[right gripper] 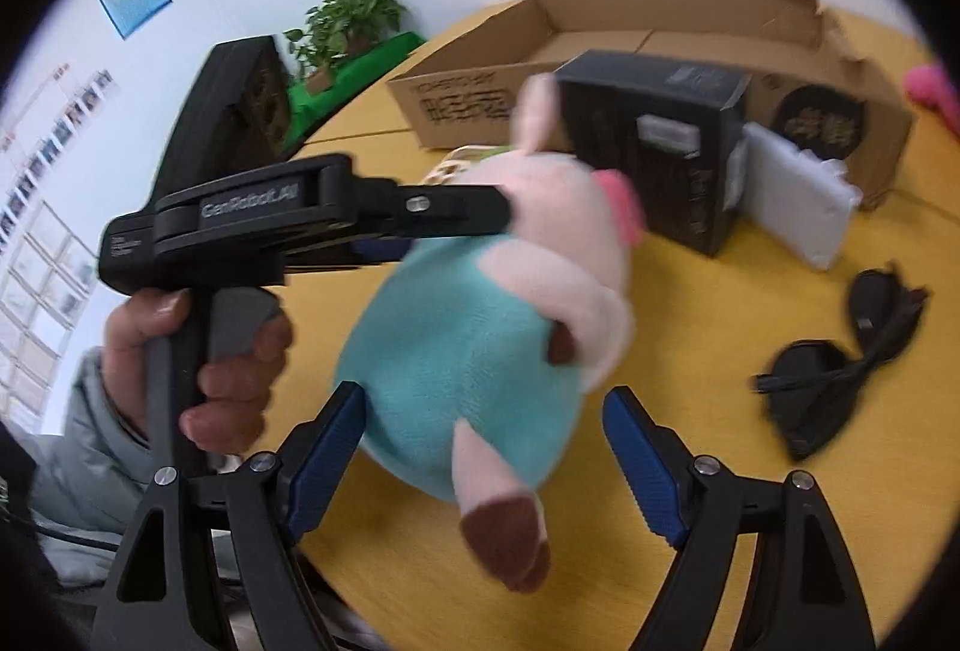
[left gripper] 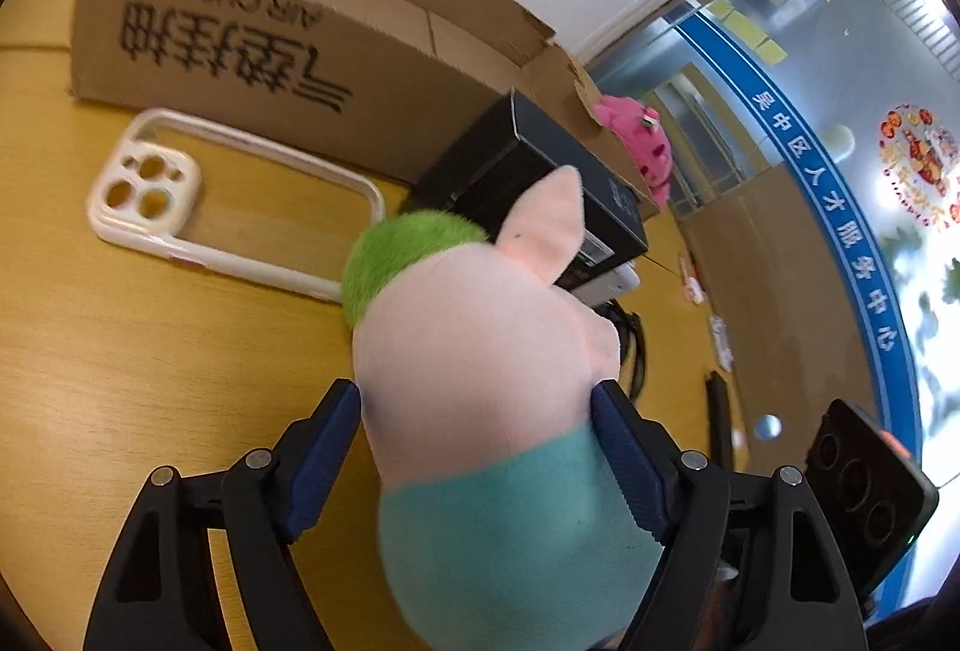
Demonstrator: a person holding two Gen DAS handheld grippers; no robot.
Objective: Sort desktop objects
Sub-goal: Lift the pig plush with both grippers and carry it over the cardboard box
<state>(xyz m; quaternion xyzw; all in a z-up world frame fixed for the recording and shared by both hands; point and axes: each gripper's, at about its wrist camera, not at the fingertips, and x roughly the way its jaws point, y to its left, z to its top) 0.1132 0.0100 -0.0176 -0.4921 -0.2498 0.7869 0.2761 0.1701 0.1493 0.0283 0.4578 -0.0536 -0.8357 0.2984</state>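
**Left gripper clamps the plush pig above the desk; right gripper stands spread**

Left wrist view: the left gripper (left gripper: 477,414) pinches the plush pig (left gripper: 480,363) between its blue pads, one pad on each flank where the pink head meets the teal body. The toy faces away, its green tuft and one pink ear pointing toward the cardboard box (left gripper: 252,51), which sits open at the back of the yellow table (left gripper: 120,351). A white phone case (left gripper: 234,201) lies flat just in front of the box. A black carton (left gripper: 540,183) stands beside the box's corner, and a pink plush toy (left gripper: 642,141) shows behind that corner.

Right wrist view: the right gripper (right gripper: 486,450) has its jaws spread wide and holds nothing; the pig's teal belly (right gripper: 462,351) hangs between and ahead of the fingers, apart from the right-hand pad. The person's hand (right gripper: 198,351) grips the other gripper's handle. Black sunglasses (right gripper: 840,363) lie on the table to the right, near a white pouch (right gripper: 792,195) leaning against the black carton.
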